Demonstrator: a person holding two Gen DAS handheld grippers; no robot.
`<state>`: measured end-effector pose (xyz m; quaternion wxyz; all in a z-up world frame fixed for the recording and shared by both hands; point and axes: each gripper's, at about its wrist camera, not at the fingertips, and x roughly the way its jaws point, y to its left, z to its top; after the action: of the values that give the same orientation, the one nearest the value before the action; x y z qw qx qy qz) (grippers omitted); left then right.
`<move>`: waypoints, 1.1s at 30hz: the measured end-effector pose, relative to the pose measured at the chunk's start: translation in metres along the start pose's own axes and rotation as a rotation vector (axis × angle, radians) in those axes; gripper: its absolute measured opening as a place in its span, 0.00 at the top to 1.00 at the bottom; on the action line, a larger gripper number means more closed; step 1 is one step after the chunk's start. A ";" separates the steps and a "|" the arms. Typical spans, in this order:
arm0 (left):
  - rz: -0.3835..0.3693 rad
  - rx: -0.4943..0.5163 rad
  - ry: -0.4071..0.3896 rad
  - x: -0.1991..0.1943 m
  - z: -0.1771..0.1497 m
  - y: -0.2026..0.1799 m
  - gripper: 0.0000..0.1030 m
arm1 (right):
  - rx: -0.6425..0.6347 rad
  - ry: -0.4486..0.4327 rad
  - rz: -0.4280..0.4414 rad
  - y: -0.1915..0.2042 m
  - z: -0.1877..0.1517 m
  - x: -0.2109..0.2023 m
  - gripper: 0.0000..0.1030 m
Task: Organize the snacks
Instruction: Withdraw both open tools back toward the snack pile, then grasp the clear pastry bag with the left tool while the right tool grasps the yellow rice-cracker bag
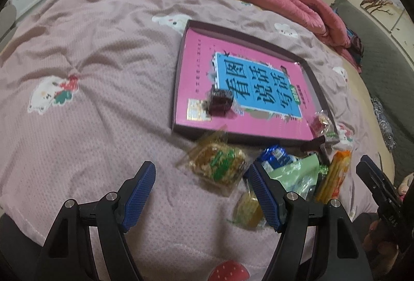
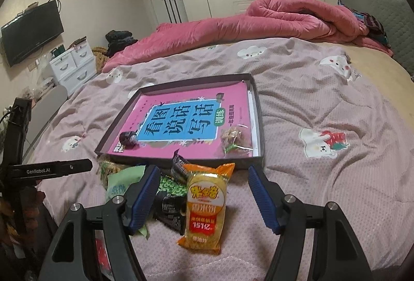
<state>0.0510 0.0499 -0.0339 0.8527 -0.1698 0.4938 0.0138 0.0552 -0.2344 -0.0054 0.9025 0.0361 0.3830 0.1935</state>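
Snacks (image 2: pixel 204 206) crinkly, mostly outside tray (image 2: pixel 258 126)

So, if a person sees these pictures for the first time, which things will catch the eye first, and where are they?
First comes the shallow dark box in the middle of the bed, with a bright pink and blue book lying flat inside it and two small snacks on the book. Next is the orange snack packet on the pink bedspread, lying between the open fingers of the right gripper. Behind, a rolled pink quilt lies along the far side.

Two wrist fisheyes, close above the bed (image 1: pixel 103 61), both facing the shared tray (image 2: pixel 258 126)
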 end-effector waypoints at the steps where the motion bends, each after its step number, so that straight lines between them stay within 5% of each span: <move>1: -0.004 -0.003 0.005 0.000 -0.001 0.000 0.26 | 0.000 0.003 -0.001 0.000 -0.001 -0.001 0.32; 25: -0.064 -0.099 0.080 0.015 -0.015 0.006 0.26 | 0.034 0.191 -0.021 0.000 -0.027 0.020 0.32; 33: -0.112 -0.199 0.089 0.021 -0.015 0.013 0.26 | 0.034 0.233 -0.008 0.001 -0.032 0.034 0.56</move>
<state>0.0469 0.0550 -0.0620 0.8083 -0.2813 0.5172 0.0073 0.0539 -0.2232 -0.0502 0.8520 0.0270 0.4885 0.1864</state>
